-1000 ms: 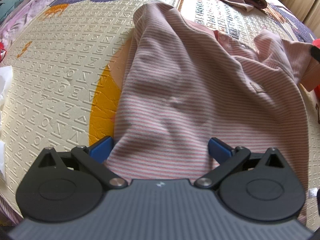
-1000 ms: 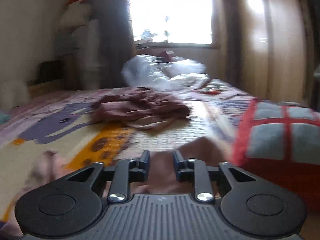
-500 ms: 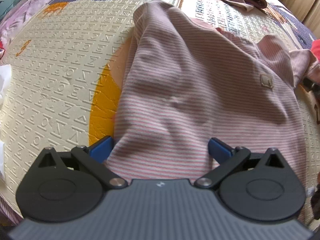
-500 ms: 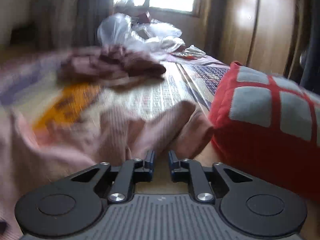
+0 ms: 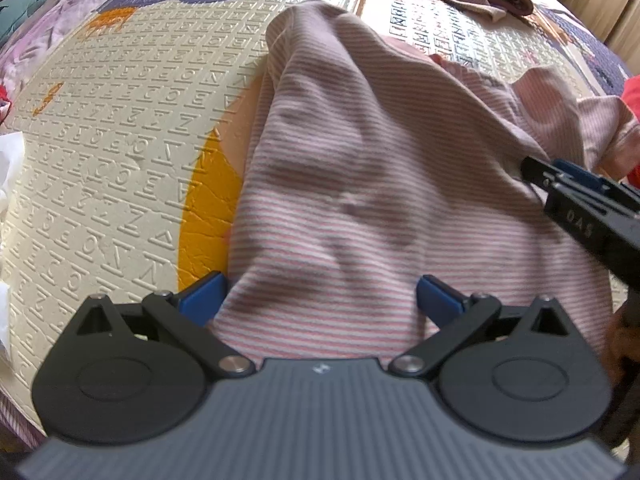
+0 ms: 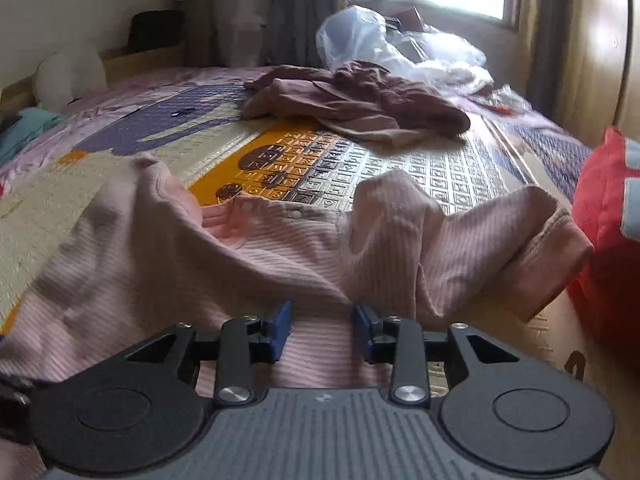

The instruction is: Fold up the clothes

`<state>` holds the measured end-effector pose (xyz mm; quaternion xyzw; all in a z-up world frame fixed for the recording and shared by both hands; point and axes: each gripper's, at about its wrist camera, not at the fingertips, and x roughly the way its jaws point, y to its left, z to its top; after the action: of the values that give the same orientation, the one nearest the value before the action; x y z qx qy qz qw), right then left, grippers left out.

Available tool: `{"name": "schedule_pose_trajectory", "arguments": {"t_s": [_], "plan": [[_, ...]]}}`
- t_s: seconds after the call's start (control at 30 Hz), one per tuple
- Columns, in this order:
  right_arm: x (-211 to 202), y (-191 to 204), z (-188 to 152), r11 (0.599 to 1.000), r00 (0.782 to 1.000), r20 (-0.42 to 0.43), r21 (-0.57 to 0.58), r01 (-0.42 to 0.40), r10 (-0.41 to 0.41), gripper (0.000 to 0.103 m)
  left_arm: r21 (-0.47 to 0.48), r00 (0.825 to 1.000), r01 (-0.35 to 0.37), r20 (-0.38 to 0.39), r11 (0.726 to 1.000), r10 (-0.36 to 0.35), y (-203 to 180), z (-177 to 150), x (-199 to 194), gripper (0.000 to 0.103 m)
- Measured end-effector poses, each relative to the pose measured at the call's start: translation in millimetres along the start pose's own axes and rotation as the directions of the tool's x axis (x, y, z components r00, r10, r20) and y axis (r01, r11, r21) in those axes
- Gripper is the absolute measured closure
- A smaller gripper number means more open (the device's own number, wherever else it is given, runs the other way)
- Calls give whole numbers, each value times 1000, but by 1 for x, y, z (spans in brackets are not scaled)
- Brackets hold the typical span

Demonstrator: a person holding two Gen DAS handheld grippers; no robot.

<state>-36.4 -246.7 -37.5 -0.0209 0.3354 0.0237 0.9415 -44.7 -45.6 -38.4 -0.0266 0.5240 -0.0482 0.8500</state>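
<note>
A pink striped shirt (image 5: 360, 184) lies spread on the embossed play mat (image 5: 120, 128) covering the bed, its collar at the far end. The left tool (image 5: 320, 296) hovers over the near hem with its jaws wide apart, cloth below them but not pinched. The right tool (image 6: 320, 324) sits over the shirt's right side (near the crumpled sleeve (image 6: 520, 248)), its jaws opening, holding nothing. A mauve garment (image 6: 360, 100) lies farther back, and a red cushion (image 6: 604, 240) sits at the right.
</note>
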Motion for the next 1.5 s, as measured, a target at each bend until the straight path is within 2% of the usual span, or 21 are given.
{"name": "schedule_pose_trajectory", "arguments": {"t_s": [0.13, 0.23, 0.27, 0.3, 0.33, 0.37, 0.4, 0.43, 0.63, 0.8, 1.03, 1.17, 1.2, 1.27, 1.33, 1.5], "plan": [[-10, 4, 1, 1000, 1000, 3, 13, 24, -24, 67, 3, 1000, -2, 0, 1000, 2, 0, 0, 1, 0], [-24, 11, 1, 999, 998, 50, -19, -31, 32, 63, 5, 1000, -4, 0, 1000, 4, -1, 0, 1, 0], [-28, 15, 1, 998, 996, 64, -39, -55, 58, 51, 5, 1000, -4, 0, 1000, 4, -1, 0, 1, 0], [-28, 19, 1, 996, 996, 60, -58, -65, 69, 26, 6, 1000, -5, 0, 1000, 5, -1, 0, 2, 0], [-19, 23, -2, 995, 998, 20, -80, -50, 52, 20, 7, 1000, -6, 0, 1000, 6, -1, 0, 2, 0], [-7, 27, -6, 994, 999, -38, -107, -26, 22, 17, 8, 1000, -7, 1, 1000, 7, -1, 1, 2, 0], [0, 27, -10, 993, 999, -51, -116, -15, 9, 11, 8, 1000, -7, 1, 1000, 7, -2, 1, 2, 0], [3, 23, -11, 995, 999, -33, -99, -23, 20, 10, 9, 1000, -8, 1, 1000, 8, -2, 1, 2, 0], [0, 15, -3, 998, 998, -54, -43, -35, 33, 15, 5, 1000, -9, 7, 1000, 9, -2, 0, 2, 0], [4, 23, -8, 995, 996, -73, -82, -58, 52, 1, 2, 999, -26, 29, 1000, 26, -5, -3, 1, 0], [3, 15, -10, 993, 995, -44, -61, -97, 94, 1, -7, 997, -48, 54, 999, 49, -8, -8, -2, 0], [-6, 1, -5, 987, 992, 2, 100, -122, 123, 9, -15, 998, -44, 34, 999, 44, -6, -12, -8, 0], [-7, 0, 1, 977, 988, 5, 149, -151, 152, 17, -17, 999, -40, 25, 999, 41, -5, -13, -9, 0], [-8, 7, 18, 956, 974, 4, 194, -222, 225, 23, -29, 1000, -25, 0, 999, 25, -2, -14, -11, 0], [-10, 28, 41, 951, 964, 0, 161, -264, 267, 23, -28, 1000, -29, -5, 999, 28, -3, -16, -11, 0], [-10, 109, 93, 944, 949, -52, -98, -316, 312, 24, -45, 999, -14, -48, 999, 12, -1, -19, -15, 0]]}}
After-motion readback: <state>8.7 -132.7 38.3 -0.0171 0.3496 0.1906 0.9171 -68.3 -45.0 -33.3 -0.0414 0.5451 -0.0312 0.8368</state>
